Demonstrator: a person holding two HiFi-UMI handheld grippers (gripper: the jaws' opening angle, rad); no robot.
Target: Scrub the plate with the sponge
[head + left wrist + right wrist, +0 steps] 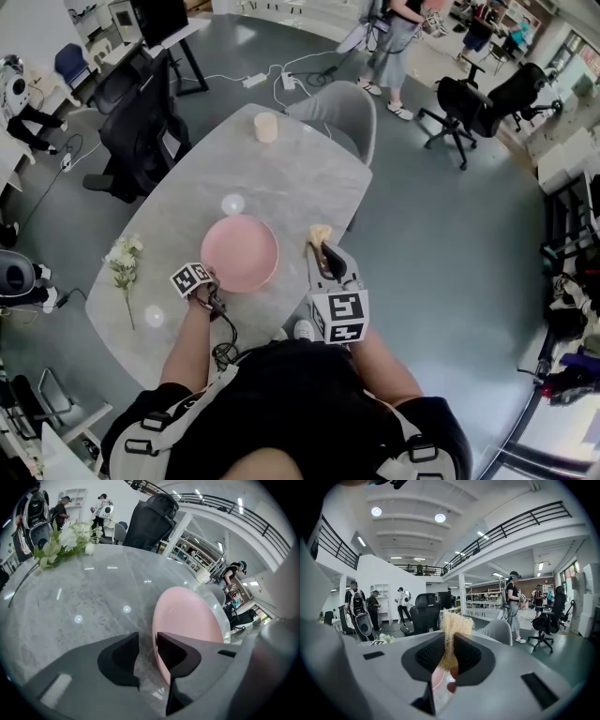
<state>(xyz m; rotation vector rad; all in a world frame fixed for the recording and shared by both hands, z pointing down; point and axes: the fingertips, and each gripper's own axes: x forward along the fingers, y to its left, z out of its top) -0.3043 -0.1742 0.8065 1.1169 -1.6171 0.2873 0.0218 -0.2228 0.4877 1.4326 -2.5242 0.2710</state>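
A round pink plate (pixel 239 251) lies on the grey marble table (pixel 281 178), close in front of me. My left gripper (pixel 214 281) points down at the plate's near left rim. In the left gripper view the left gripper (pixel 147 637) is open, and the plate's (pixel 187 620) rim runs along the inner side of the right-hand finger (pixel 176 653). I cannot tell if it touches. My right gripper (pixel 320 247) hovers just right of the plate, shut on a tan fibrous sponge (pixel 321 232). In the right gripper view the sponge (pixel 453 625) sticks up from the right gripper (pixel 450 641).
A cream cup (pixel 266 127) stands at the table's far end and a small clear glass (pixel 232 203) just beyond the plate. White flowers (pixel 122 258) lie near the left edge. A grey chair (pixel 337 108) and a black office chair (pixel 141 127) flank the table.
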